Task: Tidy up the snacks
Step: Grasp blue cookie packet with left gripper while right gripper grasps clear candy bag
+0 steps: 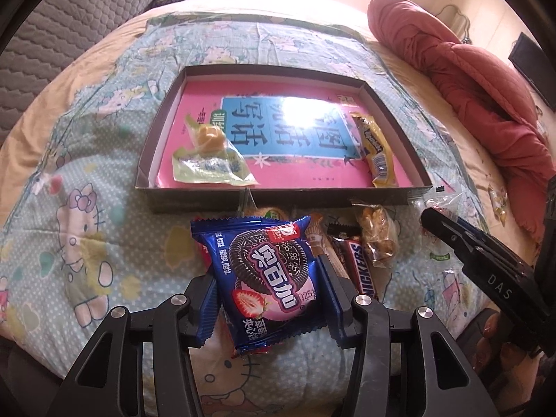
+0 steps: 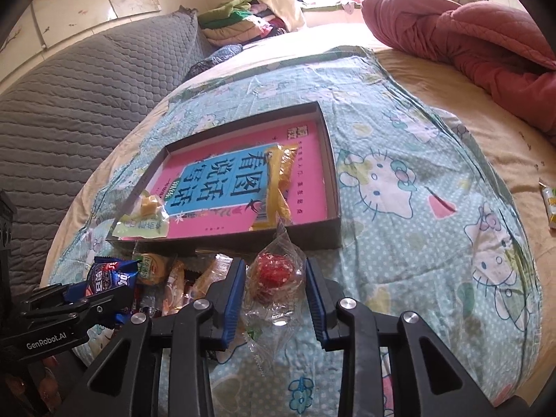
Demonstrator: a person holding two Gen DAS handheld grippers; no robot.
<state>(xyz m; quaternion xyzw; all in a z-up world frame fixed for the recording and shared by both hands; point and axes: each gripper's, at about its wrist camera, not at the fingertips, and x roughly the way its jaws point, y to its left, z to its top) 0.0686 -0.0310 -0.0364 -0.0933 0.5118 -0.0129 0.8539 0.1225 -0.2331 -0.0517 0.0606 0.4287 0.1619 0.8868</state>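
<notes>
My left gripper (image 1: 267, 288) is shut on a blue Oreo packet (image 1: 264, 274), held just above the bed in front of the shallow box (image 1: 278, 196). My right gripper (image 2: 272, 290) is shut on a clear wrapper with a red sweet (image 2: 274, 272) near the box's front edge (image 2: 226, 245). The box holds a pink book (image 1: 194, 128), a green-wrapped yellow snack (image 1: 212, 156) and a yellow bar (image 1: 377, 153). A pile with a Snickers bar (image 1: 363, 264) and a clear nut packet (image 1: 378, 232) lies before the box. The left gripper also shows in the right wrist view (image 2: 104, 295).
A Hello Kitty blanket (image 2: 417, 187) covers the bed. A red quilt (image 1: 469, 80) lies at the right. A grey quilted headboard (image 2: 69, 111) is at the left. A small green snack (image 2: 549, 205) lies apart at the far right of the bed.
</notes>
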